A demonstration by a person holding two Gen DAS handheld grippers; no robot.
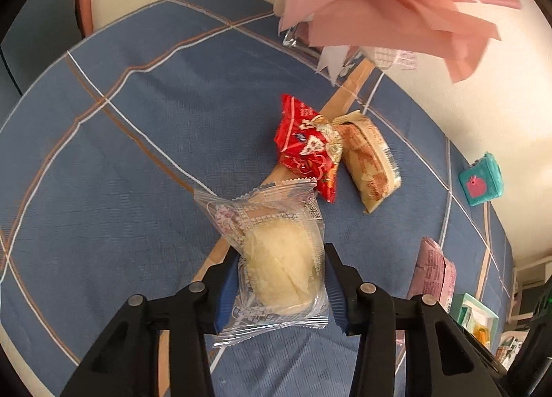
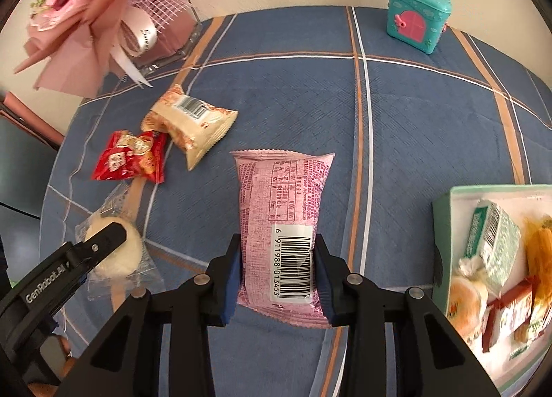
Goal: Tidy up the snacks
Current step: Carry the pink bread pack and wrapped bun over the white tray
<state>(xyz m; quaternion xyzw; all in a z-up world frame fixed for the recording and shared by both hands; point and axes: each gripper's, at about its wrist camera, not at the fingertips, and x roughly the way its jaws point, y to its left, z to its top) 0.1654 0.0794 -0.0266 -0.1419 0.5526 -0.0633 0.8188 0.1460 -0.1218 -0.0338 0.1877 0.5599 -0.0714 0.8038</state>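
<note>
My left gripper [image 1: 281, 279], marked "GenRobot.AI", clamps a clear-wrapped pale bun [image 1: 276, 269]; its print is too blurred to read. Ahead lie a red packet [image 1: 307, 148] and a beige one [image 1: 369, 159]. My right gripper [image 2: 277, 273] pinches a pink packet [image 2: 281, 224], barcode 6911988013453. Right of it, the snack box [image 2: 445, 224] is cut off.

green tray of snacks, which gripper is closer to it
Right. The right gripper, shut on the pink packet, is just beside the green tray. The left gripper, holding the clear-wrapped bun, is on the far side from it.
</note>
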